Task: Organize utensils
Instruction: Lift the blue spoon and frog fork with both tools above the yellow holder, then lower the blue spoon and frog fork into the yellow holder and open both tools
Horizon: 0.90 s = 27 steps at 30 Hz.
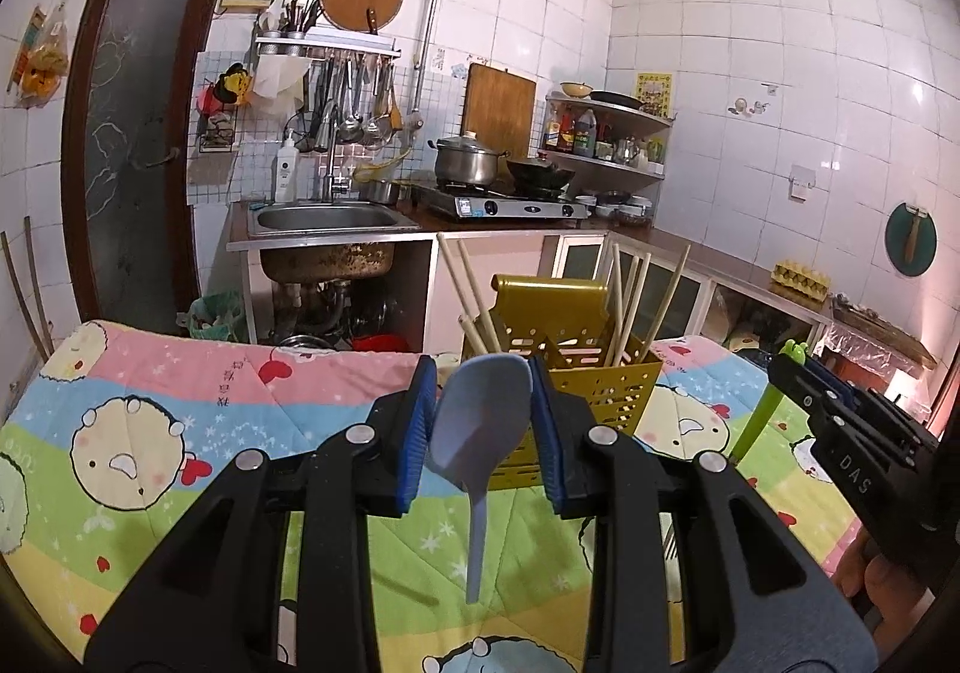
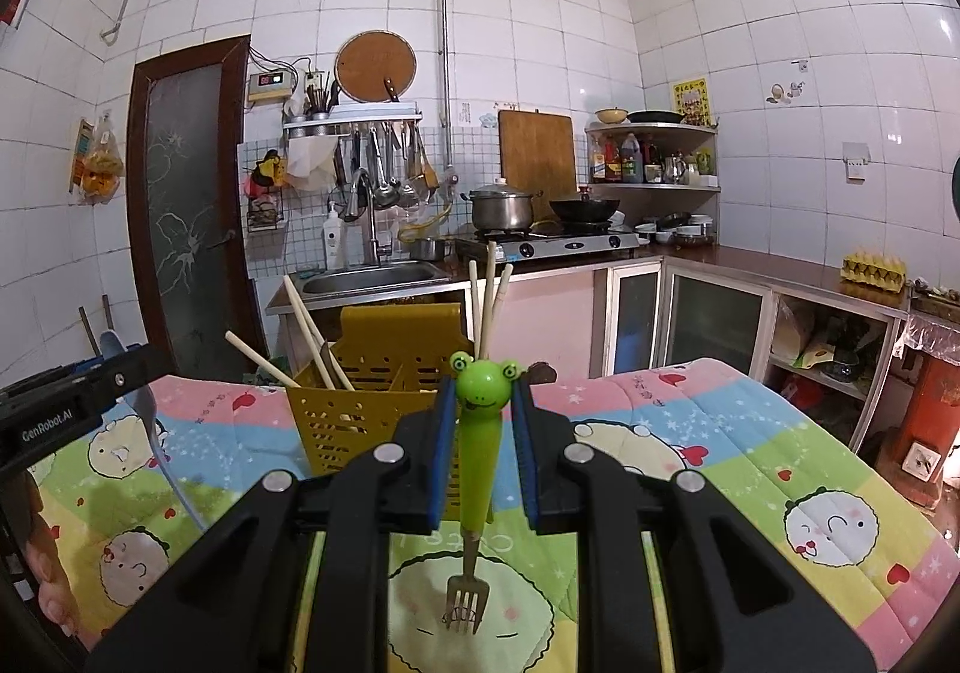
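Gripping a pale blue spoon point(image 1: 480, 421) by its bowl, handle hanging down, the left gripper point(image 1: 480, 421) has its jaws closed partway on it. The right gripper point(image 2: 483, 403) is clamped narrowly on a green frog-topped fork point(image 2: 477, 433), tines pointing down. Just beyond both sits the yellow utensil holder point(image 2: 360, 421) with chopsticks point(image 2: 312, 334) sticking out, on the cartoon-print quilt point(image 2: 750, 433), kitchen counter far behind.
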Motion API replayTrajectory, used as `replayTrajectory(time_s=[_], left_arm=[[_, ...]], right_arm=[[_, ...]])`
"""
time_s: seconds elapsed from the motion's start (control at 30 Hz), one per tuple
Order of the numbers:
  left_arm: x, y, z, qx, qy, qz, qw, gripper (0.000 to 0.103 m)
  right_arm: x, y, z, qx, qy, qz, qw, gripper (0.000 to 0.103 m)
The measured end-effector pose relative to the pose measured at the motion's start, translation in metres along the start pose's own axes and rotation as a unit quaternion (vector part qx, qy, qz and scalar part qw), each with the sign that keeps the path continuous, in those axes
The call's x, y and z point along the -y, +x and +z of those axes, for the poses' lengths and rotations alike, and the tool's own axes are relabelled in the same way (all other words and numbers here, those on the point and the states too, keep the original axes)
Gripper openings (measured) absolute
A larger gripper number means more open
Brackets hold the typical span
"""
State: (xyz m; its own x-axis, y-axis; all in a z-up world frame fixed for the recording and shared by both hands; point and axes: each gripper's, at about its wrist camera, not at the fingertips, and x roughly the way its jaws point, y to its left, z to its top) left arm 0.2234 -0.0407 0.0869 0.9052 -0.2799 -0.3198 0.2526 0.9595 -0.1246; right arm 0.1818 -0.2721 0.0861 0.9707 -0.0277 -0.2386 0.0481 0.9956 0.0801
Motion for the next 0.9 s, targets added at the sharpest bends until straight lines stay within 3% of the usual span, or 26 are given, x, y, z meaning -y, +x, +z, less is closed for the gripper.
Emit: replayTrajectory(time_s=[0.57, 0.9], left_arm=[[0.022, -0.012, 0.056, 0.041, 0.011, -0.031, 0.9986, 0.030], [0.033, -0.007, 0.104, 0.081, 0.021, -0.034, 0.9960, 0.030]], right_arm=[[-0.004, -0.002, 0.040, 0.027, -0.006, 0.013, 1.000, 0.019], [-0.006, 0.005, 0.090, 0.059, -0.015, 0.014, 0.998, 0.019]])
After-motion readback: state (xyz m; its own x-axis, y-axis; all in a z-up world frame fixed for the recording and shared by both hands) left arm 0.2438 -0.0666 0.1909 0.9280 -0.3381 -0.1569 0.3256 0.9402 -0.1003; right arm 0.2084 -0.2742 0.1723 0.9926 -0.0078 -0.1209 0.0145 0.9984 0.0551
